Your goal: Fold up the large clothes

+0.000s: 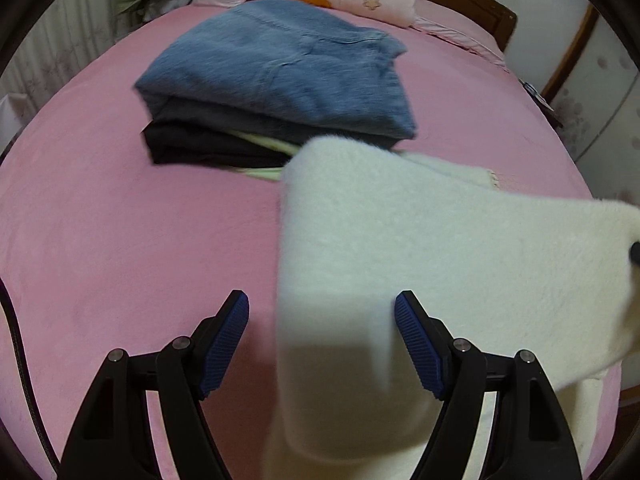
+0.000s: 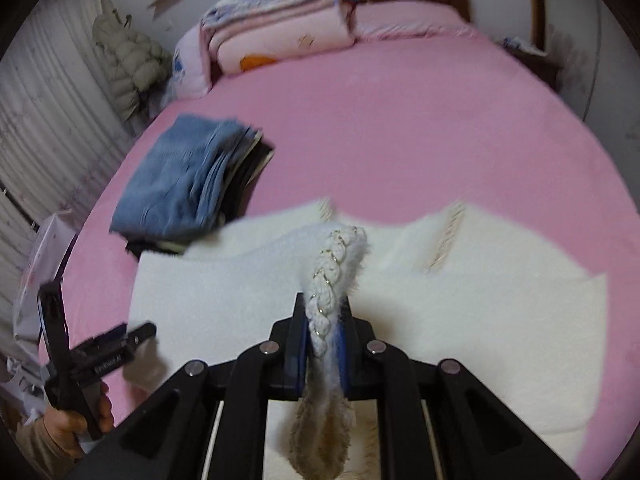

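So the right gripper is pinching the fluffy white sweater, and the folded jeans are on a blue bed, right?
Almost. The bed is pink, not blue, as the right wrist view shows. The right gripper does pinch the white sweater, and the folded jeans lie on the bed.

Left gripper (image 1: 322, 340): black frame, blue ribbed pads (image 1: 226, 344), silver screws behind each pad.
Right gripper (image 2: 323, 344): same black frame, blue pads, four silver screws.
Cable (image 1: 18, 356): dark, left of the claw.
Sleeve (image 2: 38, 446): beige.
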A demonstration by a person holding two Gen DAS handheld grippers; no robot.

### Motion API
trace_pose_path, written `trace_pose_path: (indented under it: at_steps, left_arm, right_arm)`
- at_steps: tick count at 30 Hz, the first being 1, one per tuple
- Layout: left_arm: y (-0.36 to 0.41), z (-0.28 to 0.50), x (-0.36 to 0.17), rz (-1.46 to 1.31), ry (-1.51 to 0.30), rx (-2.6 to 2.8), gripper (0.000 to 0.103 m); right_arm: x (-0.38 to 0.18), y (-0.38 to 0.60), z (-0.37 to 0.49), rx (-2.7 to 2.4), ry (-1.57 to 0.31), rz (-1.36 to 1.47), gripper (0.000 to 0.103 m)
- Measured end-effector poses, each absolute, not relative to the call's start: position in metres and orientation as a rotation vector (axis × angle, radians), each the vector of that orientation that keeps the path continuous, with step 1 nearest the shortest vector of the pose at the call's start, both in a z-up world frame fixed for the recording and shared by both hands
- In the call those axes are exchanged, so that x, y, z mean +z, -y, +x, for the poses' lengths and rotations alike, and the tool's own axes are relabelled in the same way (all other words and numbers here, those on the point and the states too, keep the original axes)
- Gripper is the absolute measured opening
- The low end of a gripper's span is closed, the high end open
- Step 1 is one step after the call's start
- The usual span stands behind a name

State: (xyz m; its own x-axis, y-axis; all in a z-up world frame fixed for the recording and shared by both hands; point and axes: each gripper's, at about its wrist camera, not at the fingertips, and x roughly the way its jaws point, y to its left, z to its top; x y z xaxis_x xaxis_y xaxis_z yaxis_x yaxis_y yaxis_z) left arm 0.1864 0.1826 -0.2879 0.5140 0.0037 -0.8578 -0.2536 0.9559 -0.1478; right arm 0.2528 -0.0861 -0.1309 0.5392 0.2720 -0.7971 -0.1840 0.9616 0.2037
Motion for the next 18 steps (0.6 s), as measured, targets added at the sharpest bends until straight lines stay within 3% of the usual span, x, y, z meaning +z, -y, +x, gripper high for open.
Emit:
trace_pose_path:
  at_steps: [8,18]
  left_arm:
    - [-0.13,0.225,-0.303,-0.162,-1.058,0.138,0.057]
    - [-0.13,0.252,-0.315,-0.154,-1.062,0.206,0.036]
  right_arm:
    - [-0.167,0.149,0.264,0.113,-1.062,0.182,0.012]
    - [-0.158,0.157,0.259,0.173,-1.047,0.269,0.012]
